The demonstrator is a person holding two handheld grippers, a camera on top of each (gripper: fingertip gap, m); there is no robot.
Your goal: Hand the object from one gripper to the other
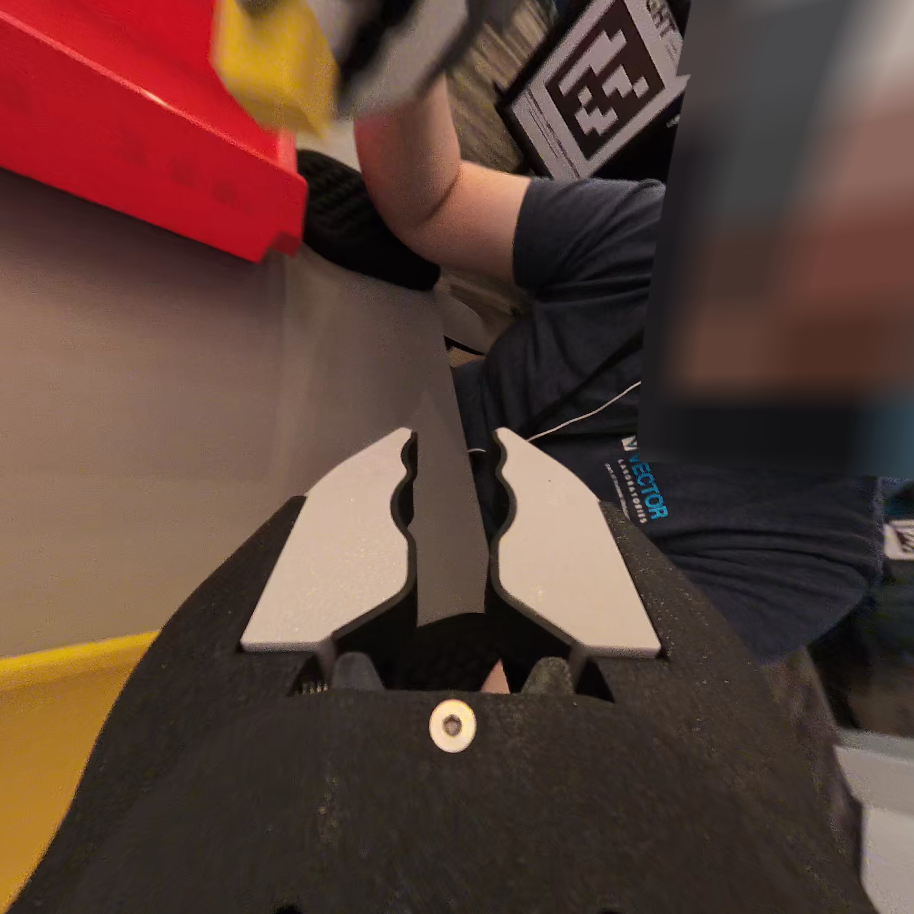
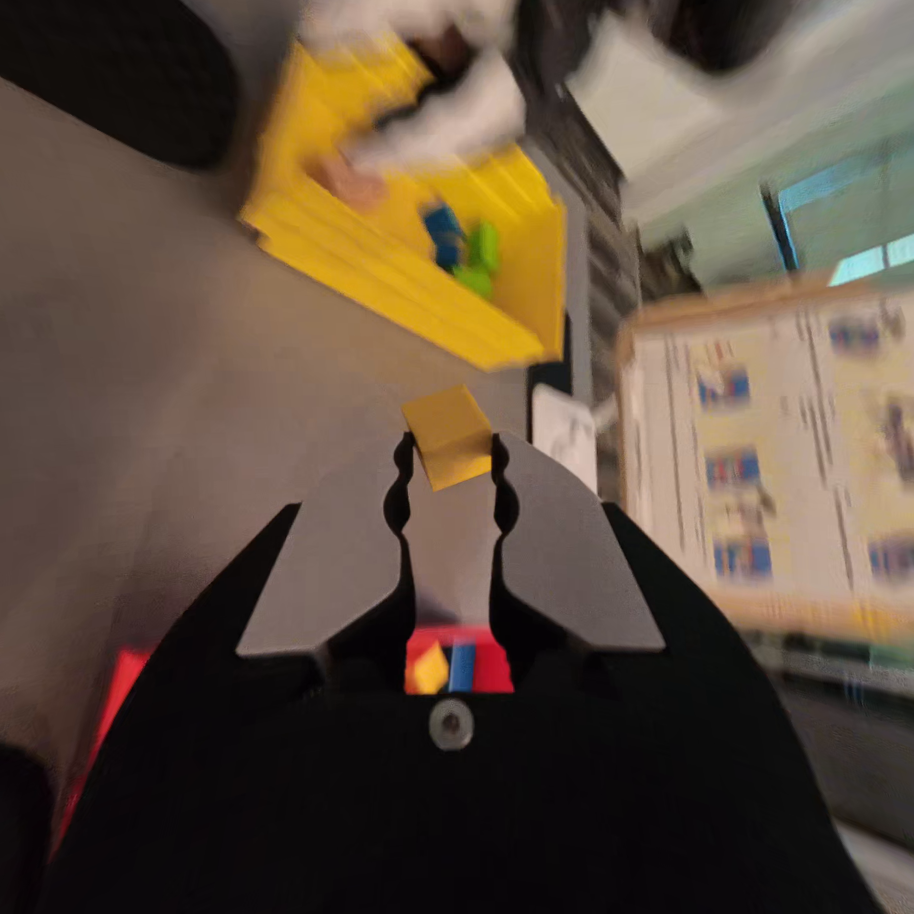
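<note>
block (image 2: 451, 435), yellow, sits pinched at the tips of the right gripper (image 2: 451, 447), tilted, fingers (image 2: 559, 554) closed on it from both sides. right wrist view is heavily motion blurred. beyond it a yellow bin (image 2: 346, 257) lies on the grey surface (image 2: 123, 395) with blue and green pieces inside; the left gripper shows blurred over that bin, near its far edge. below the right fingers a red bin (image 2: 487, 662) holds a yellow and a blue piece.

left gripper (image 1: 452, 445): fingers (image 1: 346, 544) parted by a narrow gap, nothing between them, only surface (image 1: 148, 420) and a dark shirt (image 1: 742, 544) behind. top of left wrist view: the right gripper (image 1: 395, 54) blurred with the yellow block (image 1: 277, 64), over a red bin (image 1: 123, 148). yellow bin edge (image 1: 49, 742) at lower left. person's forearm (image 1: 425, 188) behind. black-and-white marker card (image 1: 593, 84) farther back.
</note>
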